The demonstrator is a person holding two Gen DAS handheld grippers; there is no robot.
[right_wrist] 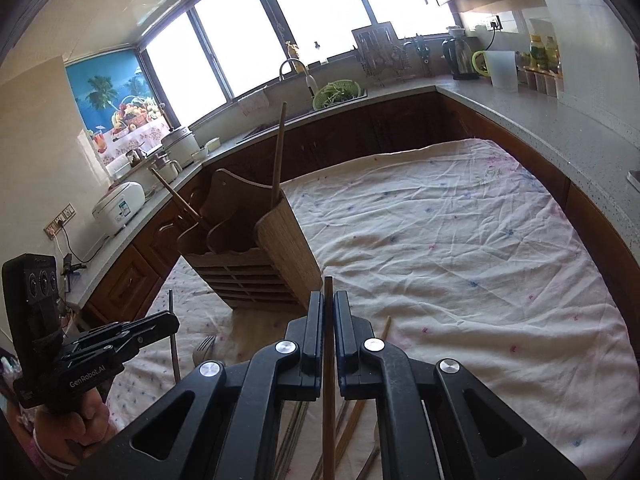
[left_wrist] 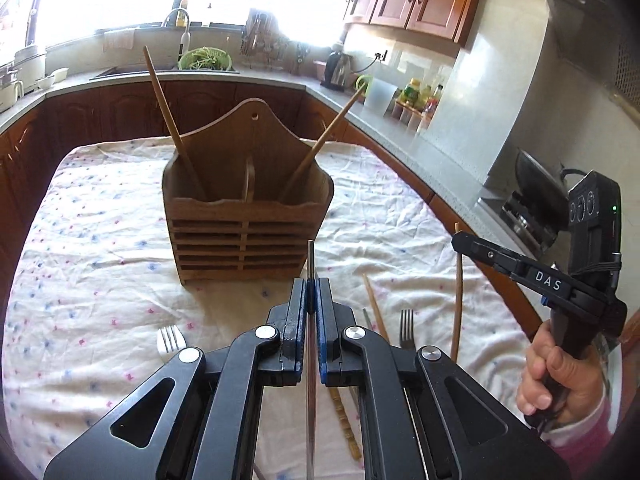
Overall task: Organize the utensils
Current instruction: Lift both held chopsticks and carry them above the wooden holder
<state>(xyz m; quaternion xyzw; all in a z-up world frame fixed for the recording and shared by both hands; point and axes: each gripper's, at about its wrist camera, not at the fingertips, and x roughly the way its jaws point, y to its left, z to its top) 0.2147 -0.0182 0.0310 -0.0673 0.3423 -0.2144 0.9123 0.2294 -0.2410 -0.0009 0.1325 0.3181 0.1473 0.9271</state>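
Two wooden chopsticks point(left_wrist: 168, 112) already standing in the wooden caddy point(left_wrist: 248, 216), one per compartment. Left gripper point(left_wrist: 311, 300) clamped on a thin metal utensil point(left_wrist: 311, 264), right gripper point(right_wrist: 328, 308) pinching another wooden chopstick point(right_wrist: 328, 400). Forks point(left_wrist: 170, 338) and loose sticks still lying on the floral tablecloth point(left_wrist: 100, 240); kitchen counter point(left_wrist: 400, 120), sunlit window beyond.

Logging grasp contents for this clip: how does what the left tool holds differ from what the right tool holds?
The left tool pinches a thin, shiny metal utensil handle; the right tool pinches a brown wooden chopstick. The metal handle looks flat and blade-thin, the chopstick thicker and rod-like. Both stand roughly upright between shut jaws, near the wooden holder.
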